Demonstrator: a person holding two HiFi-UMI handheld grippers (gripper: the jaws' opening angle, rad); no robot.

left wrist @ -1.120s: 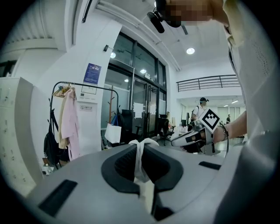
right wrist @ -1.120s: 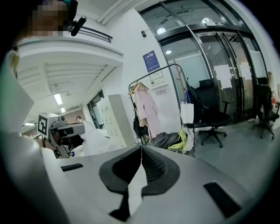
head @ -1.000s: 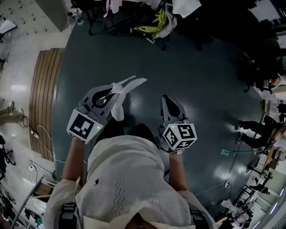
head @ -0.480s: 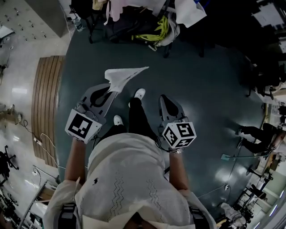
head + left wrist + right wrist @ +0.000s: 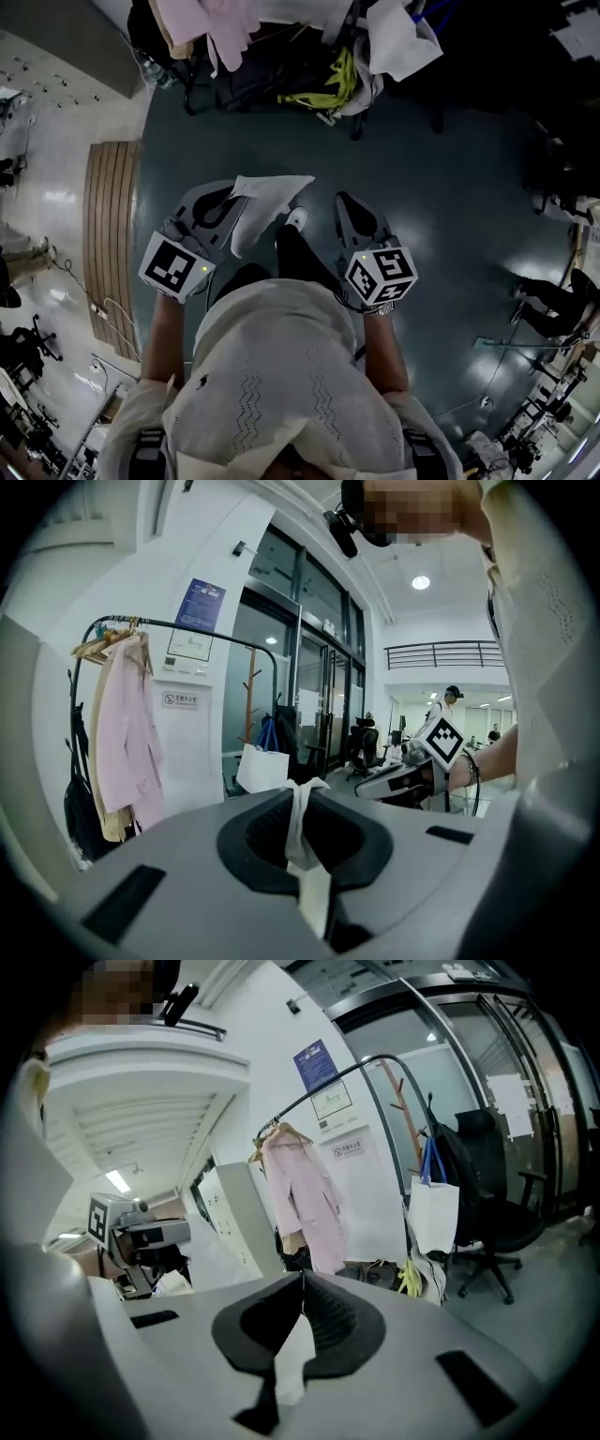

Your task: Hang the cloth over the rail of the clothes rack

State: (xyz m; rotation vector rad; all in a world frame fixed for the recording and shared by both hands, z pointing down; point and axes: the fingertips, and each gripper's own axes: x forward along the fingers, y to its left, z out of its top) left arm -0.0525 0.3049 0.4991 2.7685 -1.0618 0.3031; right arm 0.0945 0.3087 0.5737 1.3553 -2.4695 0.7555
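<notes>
1. Head view, nearest first: the person is holding two grippers. The left gripper (image 5: 225, 192) is sitting at 9 o'clock of the one visible shoe (image 5: 296, 218), and the right gripper (image 5: 347, 204) at 3 o'clock of it. Each is carrying one marker cube (image 5: 175, 265).
2. The left gripper is clenching the single white cloth (image 5: 267, 202). In the left gripper view, a strip of cloth is running down between its closed jaws.
3. The right gripper's jaws are pressing together in the right gripper view. A pale patch is showing behind the tips, and I cannot tell what it is. From above, no cloth is reaching this gripper.
4. In the head view the cloth is spreading from the left gripper's tips. Its long axis is running from about 7 o'clock to about 1 o'clock, and a free corner is pointing toward 3 o'clock.
5. Farthest, at 12 o'clock, one clothes rack (image 5: 187, 625) is standing well apart from the cloth. One pink garment (image 5: 127, 742) is hanging from its rail, and one white bag (image 5: 261, 768) is hanging nearby.
</notes>
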